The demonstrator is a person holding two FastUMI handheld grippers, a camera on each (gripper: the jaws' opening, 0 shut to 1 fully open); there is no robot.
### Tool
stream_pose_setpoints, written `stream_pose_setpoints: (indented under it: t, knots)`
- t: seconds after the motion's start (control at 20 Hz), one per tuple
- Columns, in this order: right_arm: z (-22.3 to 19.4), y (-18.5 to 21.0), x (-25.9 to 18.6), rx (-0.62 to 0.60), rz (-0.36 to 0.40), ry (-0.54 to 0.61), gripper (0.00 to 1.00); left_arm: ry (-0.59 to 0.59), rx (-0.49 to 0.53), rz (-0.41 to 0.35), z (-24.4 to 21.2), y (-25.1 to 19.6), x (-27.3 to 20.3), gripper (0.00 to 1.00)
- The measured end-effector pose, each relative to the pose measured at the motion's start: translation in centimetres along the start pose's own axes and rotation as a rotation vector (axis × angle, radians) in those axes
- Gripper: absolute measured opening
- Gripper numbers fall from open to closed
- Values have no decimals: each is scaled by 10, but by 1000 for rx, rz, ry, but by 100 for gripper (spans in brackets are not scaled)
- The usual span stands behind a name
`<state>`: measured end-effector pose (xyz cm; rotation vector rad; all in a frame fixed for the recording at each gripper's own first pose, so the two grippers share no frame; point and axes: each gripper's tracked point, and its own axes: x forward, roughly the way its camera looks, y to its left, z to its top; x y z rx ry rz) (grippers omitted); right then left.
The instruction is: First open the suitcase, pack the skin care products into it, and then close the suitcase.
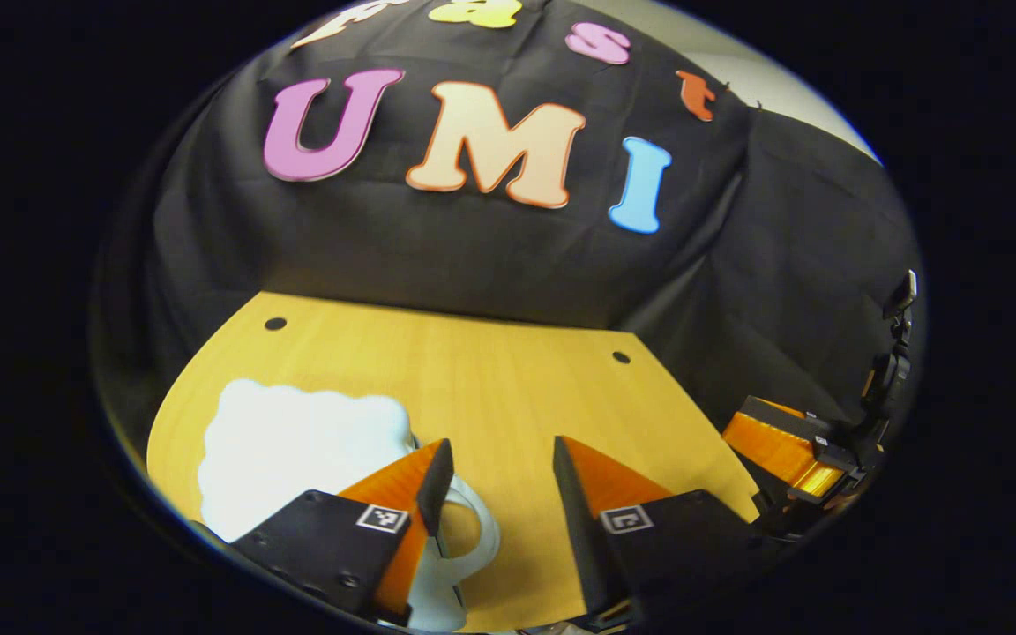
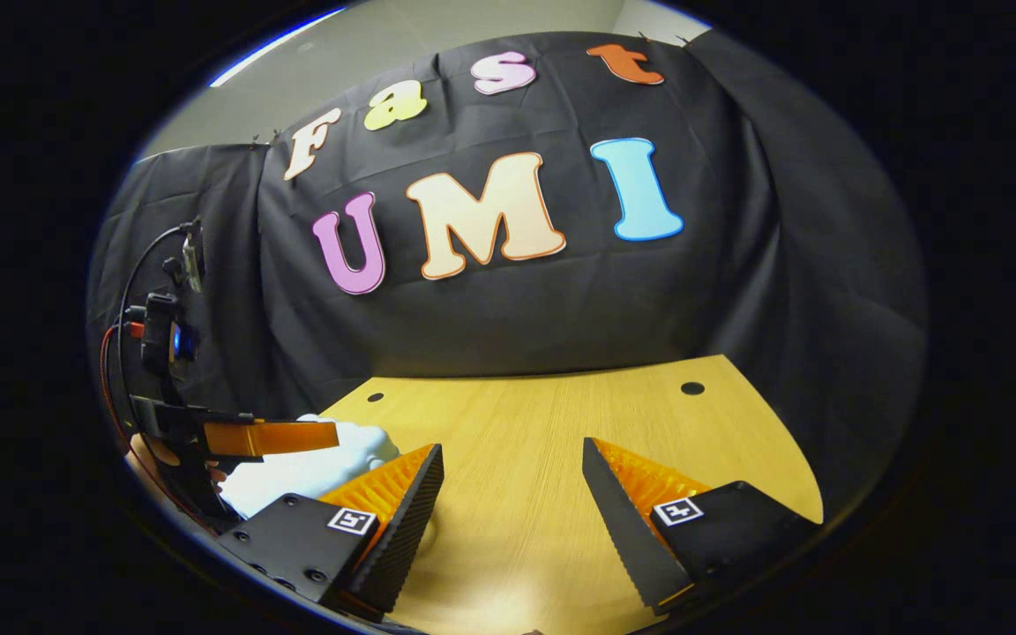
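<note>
Hovering spread wide over the table [image 1: 490, 388]: left gripper [image 1: 495, 485], holding nothing, one finger overlapping the white suitcase [image 1: 296, 441] handle. Right gripper [image 2: 512, 494] likewise gaping, empty. Lying farther back on the table's left: the suitcase itself.

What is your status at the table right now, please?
Left tongs open, low over the white case. Right tongs open, empty, above bare table. Case handle sits beside one left finger. No obstruction seen.
</note>
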<state>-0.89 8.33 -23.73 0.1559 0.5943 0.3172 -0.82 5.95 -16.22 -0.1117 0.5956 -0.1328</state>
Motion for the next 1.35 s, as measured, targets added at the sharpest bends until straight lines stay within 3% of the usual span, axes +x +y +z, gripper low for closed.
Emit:
stream_pose_setpoints:
  t: [0.1,0.15,0.3,0.5,0.6,0.8,0.85,0.9,1.1,1.35]
  knots:
    - [21,0,-7,-15,24,-53,98,-68,34,41,13,-8,-6,86]
    - [37,0,-10,-24,33,-90,98,-120,52,75,24,-12,-7,90]
    - [95,-4,-21,-53,19,-243,98,-263,103,183,61,-15,-20,94]
    - [137,2,-35,-64,-20,-344,94,-377,120,222,93,-26,-38,95]
    - [157,0,-45,-78,-62,-397,98,-413,141,206,112,-32,-46,95]
    - [185,0,-71,-84,-131,-485,98,-464,224,178,141,-38,-59,95]
    - [190,-1,-75,-81,-151,-502,94,-486,240,172,149,-41,-64,95]
    - [193,-5,-77,-74,-168,-510,97,-504,248,162,154,-44,-69,94]
    - [204,2,-97,-82,-184,-562,97,-558,258,97,159,-60,-81,94]
    - [213,11,-105,-100,-197,-588,97,-552,245,76,158,-58,-86,94]
